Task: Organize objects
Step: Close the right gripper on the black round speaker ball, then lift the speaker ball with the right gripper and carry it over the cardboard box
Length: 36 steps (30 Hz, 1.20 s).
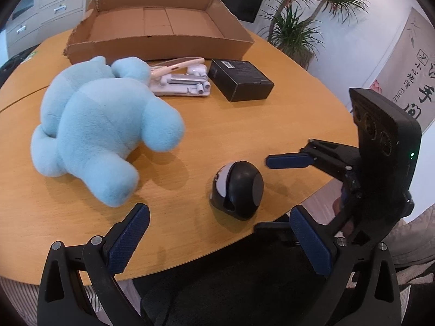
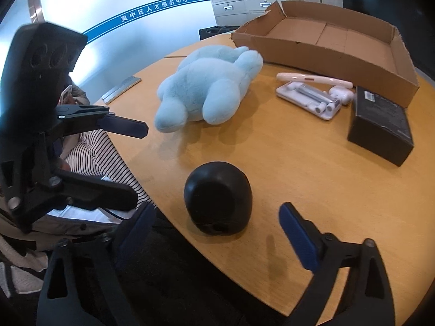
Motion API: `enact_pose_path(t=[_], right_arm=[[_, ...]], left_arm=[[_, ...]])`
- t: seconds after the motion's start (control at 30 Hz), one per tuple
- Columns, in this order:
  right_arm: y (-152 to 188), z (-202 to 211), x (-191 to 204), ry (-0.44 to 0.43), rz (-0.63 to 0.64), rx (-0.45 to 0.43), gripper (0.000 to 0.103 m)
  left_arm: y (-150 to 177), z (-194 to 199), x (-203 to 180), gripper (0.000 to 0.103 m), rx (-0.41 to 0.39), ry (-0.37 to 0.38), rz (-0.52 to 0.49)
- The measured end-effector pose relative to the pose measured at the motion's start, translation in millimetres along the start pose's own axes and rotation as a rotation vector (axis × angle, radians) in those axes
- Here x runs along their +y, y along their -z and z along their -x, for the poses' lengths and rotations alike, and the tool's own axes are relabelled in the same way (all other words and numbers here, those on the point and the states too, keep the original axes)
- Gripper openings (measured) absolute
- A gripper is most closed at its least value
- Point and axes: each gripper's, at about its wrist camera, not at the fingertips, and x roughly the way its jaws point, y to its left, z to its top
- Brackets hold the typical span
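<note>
On wall (image 2: 114,35), blue stripe reads 吴中区人才服务中心; left claw (image 1: 217,241), right claw (image 2: 217,233) both agape, empty.

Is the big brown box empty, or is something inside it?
Empty, as far as both views show. The cardboard box shows only its bare brown floor; the blue plush toy lies outside it on the table.

plush toy (image 1: 95,125) face hidden, cabinets (image 1: 40,8) cropped
</note>
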Motion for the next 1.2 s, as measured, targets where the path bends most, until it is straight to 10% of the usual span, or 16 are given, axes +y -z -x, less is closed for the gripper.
enact_pose_path(t=[0.4, 0.83, 1.2], right_arm=[[0.6, -26.5, -11.0, -0.023, -0.011, 0.036, 0.056], [-5.7, -28.0, -26.3, -0.016, 0.001, 0.038, 0.056], [-14.7, -32.8, -38.1, -0.014, -0.007, 0.058, 0.056]], left_arm=[[-19.3, -43.3, -6.7, 0.098, 0.085, 0.038, -0.041], [-41.4, -74.2, -0.6, 0.06, 0.152, 0.108, -0.039], [-57.0, -86.1, 11.4, 0.059, 0.174, 0.159, -0.006]])
